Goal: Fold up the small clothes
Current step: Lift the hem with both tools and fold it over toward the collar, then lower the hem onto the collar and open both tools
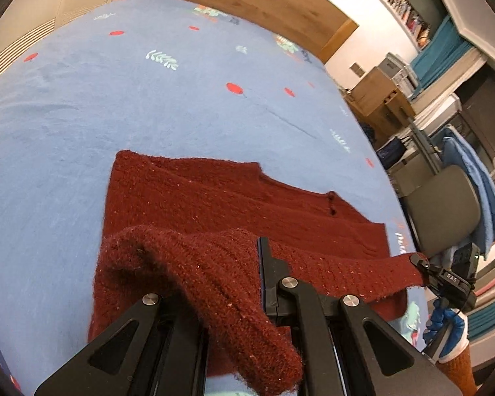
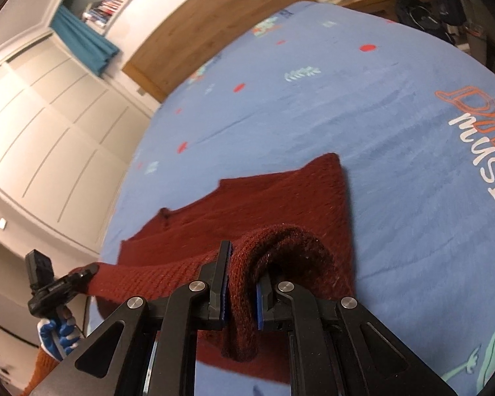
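Dark-red knitted sweater (image 1: pixel 194 198) hem is clamped by the left gripper (image 1: pixel 214 283) and right gripper (image 2: pixel 242 283). Both corners should be carried forward level, so the fold lands square.

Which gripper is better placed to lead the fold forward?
Neither clearly, probably both together. The left gripper and right gripper each clamp one end of the near edge of the dark red knitted sweater, lifted taut between them above the blue printed bedspread.
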The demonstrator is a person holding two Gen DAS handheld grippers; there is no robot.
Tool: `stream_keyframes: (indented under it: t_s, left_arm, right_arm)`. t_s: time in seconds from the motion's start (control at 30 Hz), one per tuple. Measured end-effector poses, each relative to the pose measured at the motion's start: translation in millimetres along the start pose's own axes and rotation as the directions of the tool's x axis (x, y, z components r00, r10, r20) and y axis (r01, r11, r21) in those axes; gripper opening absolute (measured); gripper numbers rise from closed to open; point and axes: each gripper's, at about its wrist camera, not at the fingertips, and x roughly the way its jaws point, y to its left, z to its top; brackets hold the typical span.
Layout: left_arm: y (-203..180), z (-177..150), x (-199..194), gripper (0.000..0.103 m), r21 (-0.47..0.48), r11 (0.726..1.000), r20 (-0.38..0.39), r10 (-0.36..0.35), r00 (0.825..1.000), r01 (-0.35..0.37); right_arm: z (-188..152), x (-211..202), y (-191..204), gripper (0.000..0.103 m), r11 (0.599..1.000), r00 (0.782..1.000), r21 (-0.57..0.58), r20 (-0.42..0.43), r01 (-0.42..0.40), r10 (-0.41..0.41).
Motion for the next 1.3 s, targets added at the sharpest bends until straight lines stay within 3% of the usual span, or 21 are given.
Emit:
stream_keyframes:
  t_s: [0.23, 0.27, 0.33, 0.43, 0.5, 0.67, 0.9, 1.3]
  left_arm:
    - [24.8, 7.3, 24.9, 0.013, -0.066, 0.997, -0.050, 0.023, 0.999, -0.026]
    - [28.8, 7.9, 24.3, 0.016, -0.082, 0.996, -0.048, 0.016, 0.999, -0.020]
    - [37.8, 9.1, 18.5, 0.034, -0.114, 0.993, -0.029, 0.011, 1.000, -0.014]
    - [48.8, 12.7, 1.7, 0.037, -0.151, 0.988, 0.005, -0.016, 1.000, 0.017]
    - [53.0, 15.6, -10.7, 0.039, -0.153, 0.988, 0.025, -0.012, 1.000, 0.016]
    - [52.2, 23.2, -40.4, 0.039, -0.117, 0.992, 0.068, 0.050, 0.996, -0.042]
    - [39.9, 22.3, -53.5, 0.039, -0.072, 0.994, 0.095, 0.091, 0.991, -0.085]
    - [12.3, 7.7, 13.3, 0.039, 0.076, 0.982, 0.073, 0.168, 0.983, -0.174]
  right_arm:
    - [8.6, 27.9, -8.5, 0.018, 0.999, 0.999, 0.024, -0.025, 0.038, -0.037]
    - [9.1, 30.0, -10.2, 0.022, 0.999, 0.999, 0.032, -0.026, 0.041, -0.040]
    - [10.6, 33.2, -13.7, 0.027, 0.998, 0.999, 0.047, -0.027, 0.040, -0.039]
    - [14.1, 31.5, -16.8, 0.041, 0.997, 0.999, 0.063, -0.017, 0.041, -0.040]
    - [18.6, 22.9, -17.1, 0.055, 0.997, 0.999, 0.067, 0.015, 0.047, -0.048]
    - [30.5, -0.8, -13.7, 0.057, 0.996, 0.995, 0.057, 0.070, 0.064, -0.068]
    - [30.5, -17.9, 11.9, 0.057, 0.993, 0.993, -0.070, 0.085, 0.094, -0.088]
    - [5.8, 58.4, 35.9, 0.057, 0.950, 0.983, -0.255, 0.010, 0.181, -0.185]
